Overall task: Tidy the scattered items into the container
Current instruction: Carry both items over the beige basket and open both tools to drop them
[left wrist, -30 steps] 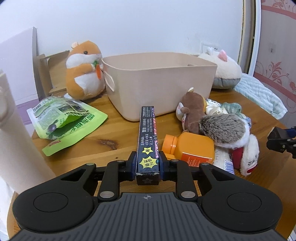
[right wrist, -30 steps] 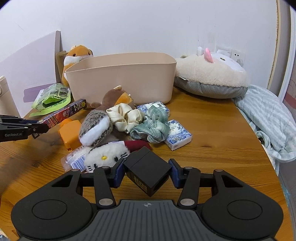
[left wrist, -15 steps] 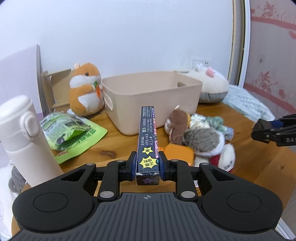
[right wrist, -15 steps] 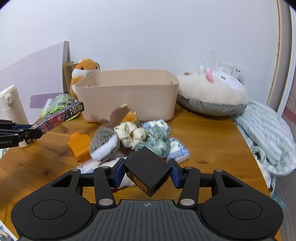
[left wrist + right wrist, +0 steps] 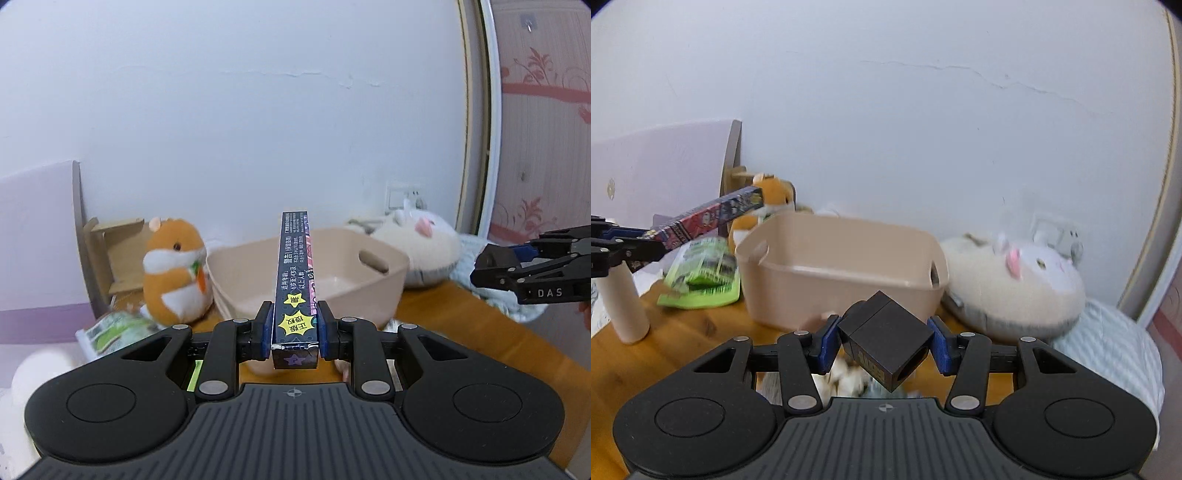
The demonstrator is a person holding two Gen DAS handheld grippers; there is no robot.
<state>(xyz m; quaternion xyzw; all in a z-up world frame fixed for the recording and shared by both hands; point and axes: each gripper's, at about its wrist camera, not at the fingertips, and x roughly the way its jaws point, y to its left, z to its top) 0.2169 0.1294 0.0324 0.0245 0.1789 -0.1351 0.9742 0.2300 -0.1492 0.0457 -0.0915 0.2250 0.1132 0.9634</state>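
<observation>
The left gripper [image 5: 294,328] is clamping a long dark box [image 5: 295,280] by its near end, its far tip reaching out over the rim of the beige container [image 5: 384,284], which is sitting open-topped on the wooden table [image 5: 480,332] between the orange hamster plush [image 5: 173,277] and the white plush [image 5: 424,247]. The right gripper [image 5: 882,341] is pinching a black cube [image 5: 886,341] cornerwise, hanging short of the container's near wall [image 5: 812,291] with clear air above the rim. The long box is showing yellow star stickers and Chinese print, seemingly an age notice though too blurred to read, and "DAS" is showing on the right gripper's side.
</observation>
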